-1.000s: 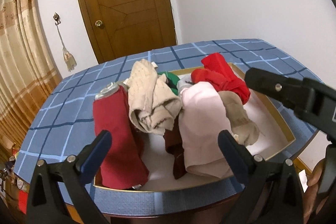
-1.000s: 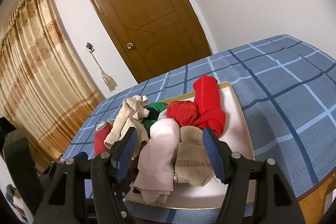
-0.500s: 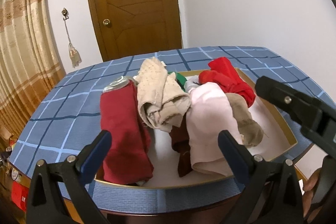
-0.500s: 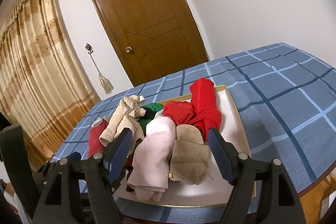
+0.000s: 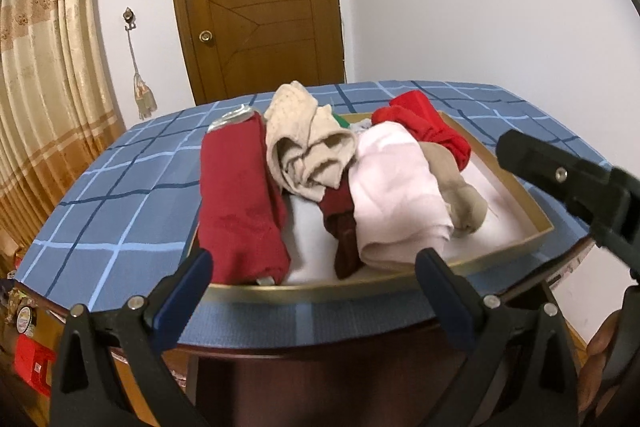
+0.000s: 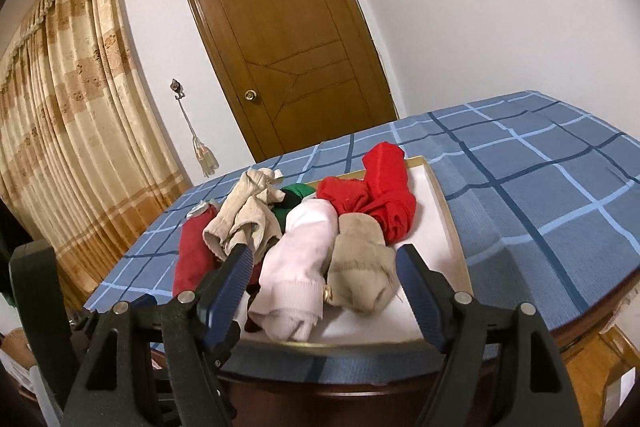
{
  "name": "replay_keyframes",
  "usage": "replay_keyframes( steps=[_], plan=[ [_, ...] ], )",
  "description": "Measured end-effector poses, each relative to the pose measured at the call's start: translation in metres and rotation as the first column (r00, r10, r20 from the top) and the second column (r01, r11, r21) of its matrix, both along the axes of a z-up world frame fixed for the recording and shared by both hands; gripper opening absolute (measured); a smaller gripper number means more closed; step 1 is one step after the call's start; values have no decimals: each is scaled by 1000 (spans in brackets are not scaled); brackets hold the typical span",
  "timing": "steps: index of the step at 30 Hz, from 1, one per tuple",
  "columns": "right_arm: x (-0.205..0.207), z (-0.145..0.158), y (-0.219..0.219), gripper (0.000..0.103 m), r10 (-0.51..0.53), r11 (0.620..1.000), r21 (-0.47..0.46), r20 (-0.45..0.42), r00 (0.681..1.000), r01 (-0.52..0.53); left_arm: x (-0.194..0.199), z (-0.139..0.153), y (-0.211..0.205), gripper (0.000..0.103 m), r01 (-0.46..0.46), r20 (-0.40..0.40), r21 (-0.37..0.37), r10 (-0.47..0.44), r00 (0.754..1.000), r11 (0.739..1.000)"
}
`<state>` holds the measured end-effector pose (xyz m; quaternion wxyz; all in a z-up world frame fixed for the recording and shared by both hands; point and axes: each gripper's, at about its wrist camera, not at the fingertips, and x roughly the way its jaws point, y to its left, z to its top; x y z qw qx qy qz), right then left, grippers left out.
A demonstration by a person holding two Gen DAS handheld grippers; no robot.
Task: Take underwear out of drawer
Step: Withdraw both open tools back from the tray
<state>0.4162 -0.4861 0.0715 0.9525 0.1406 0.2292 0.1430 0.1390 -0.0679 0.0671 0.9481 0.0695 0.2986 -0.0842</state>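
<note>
We take the drawer (image 6: pixel 448 227), a shallow white-lined tray with a gilt rim resting on the blue checked tablecloth (image 6: pixel 540 187), as our landmark. All the underwear lies inside it, heaped toward its left and far parts, while its right side and near right corner stay bare.

Both claws hover just short of the drawer's near rim, touching nothing. The right gripper (image 6: pixel 324 275) has just been opening; its blue pads now stand spread and empty. The left gripper (image 5: pixel 312 283) is likewise spread, nothing between its pads.

Directly beyond the right gripper lie the pale pink roll (image 6: pixel 296 267) and, touching it on its right, the tan roll (image 6: pixel 360 267); each runs its long axis from the near rim toward the far rim, roughly in line with the claw's pointing. We judge the right hand the nearer to these two. The left gripper faces the gap between the dark red roll (image 5: pixel 240 203), which lies along the drawer's left wall, and the pink one.

Further back lie a loosely bunched beige knit (image 5: pixel 308 147), a bright red pair (image 6: pixel 384 195) and a glimpse of green (image 6: pixel 296 193). All look soft, rolled or crumpled.
</note>
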Motion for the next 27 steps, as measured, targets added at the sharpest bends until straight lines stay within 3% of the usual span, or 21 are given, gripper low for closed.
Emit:
replay_keyframes(
  steps=[27],
  plan=[
    [-62,-1,-5,76,15,1000,14,24,1000,-15,-51,5,14,102,-29,18,-29,30,999,999]
  ],
)
